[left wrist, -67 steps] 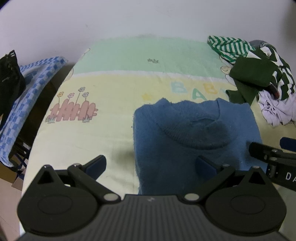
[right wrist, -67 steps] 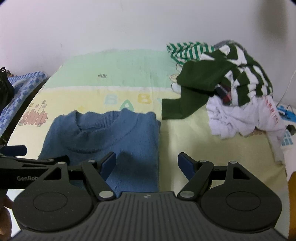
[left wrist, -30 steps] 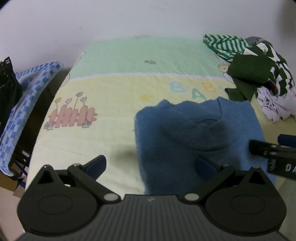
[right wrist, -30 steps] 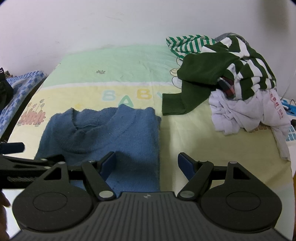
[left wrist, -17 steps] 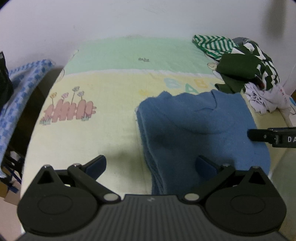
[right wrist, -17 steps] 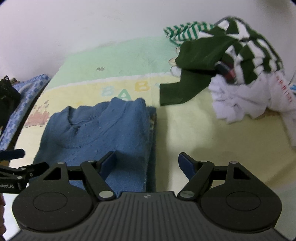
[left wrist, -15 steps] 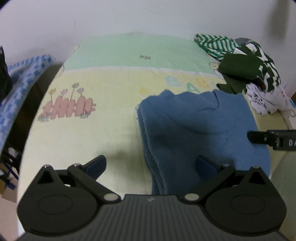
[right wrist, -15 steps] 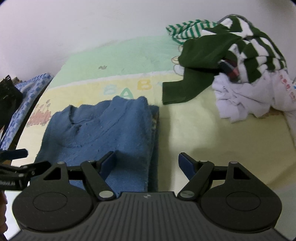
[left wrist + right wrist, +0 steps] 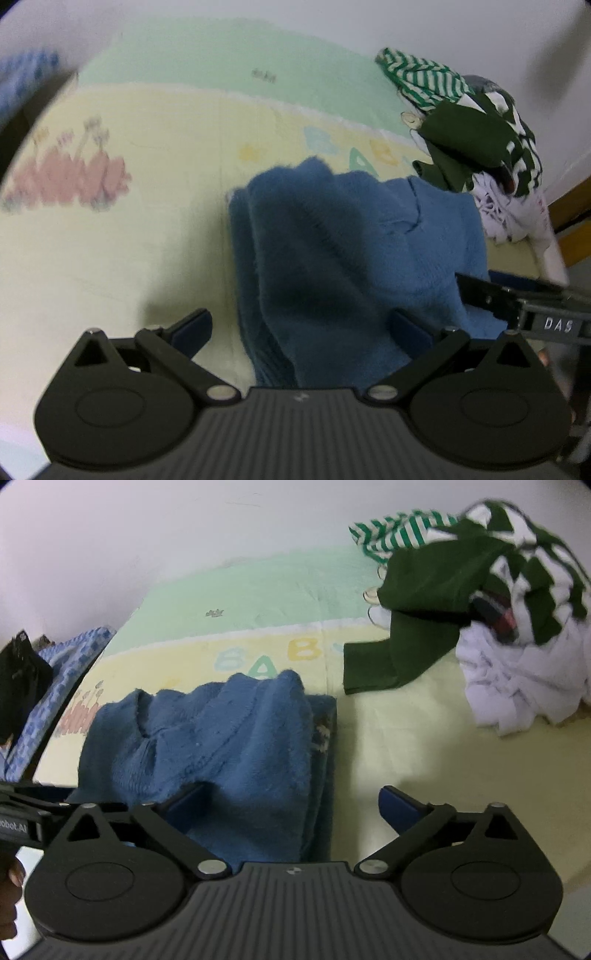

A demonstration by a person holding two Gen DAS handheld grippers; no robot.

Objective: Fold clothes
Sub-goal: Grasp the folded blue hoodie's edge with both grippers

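Blue sweater (image 9: 354, 258) sits center frame in the left wrist view, folded into layers, collar toward the upper right, stacked edges showing along its left side. In the right wrist view the blue sweater (image 9: 229, 746) is center-left, bunched and rumpled, with a darker folded layer along its right edge. It lies on the pastel bed cover (image 9: 129, 229), yellow with a pink fence print at the left and a green band at the top; letters show just above the sweater in the right wrist view.

My left claw (image 9: 301, 326) is wide apart, fingers either side of the sweater's near edge at the bottom of frame, right finger over the knit, left finger over bare cover. Cannot tell if it touches. My right claw (image 9: 291, 805) is also spread apart, left finger against or just over the sweater's near part, right finger over bare cover. Each claw shows up at the side edge of the other's view.

Clothes pile (image 9: 491, 602) fills the upper right: dark green top, green-white stripes, white crumpled garment below. Same clothes pile (image 9: 476, 144) sits upper right in the left view. Blue checked cloth (image 9: 62, 672) hangs at the left edge.
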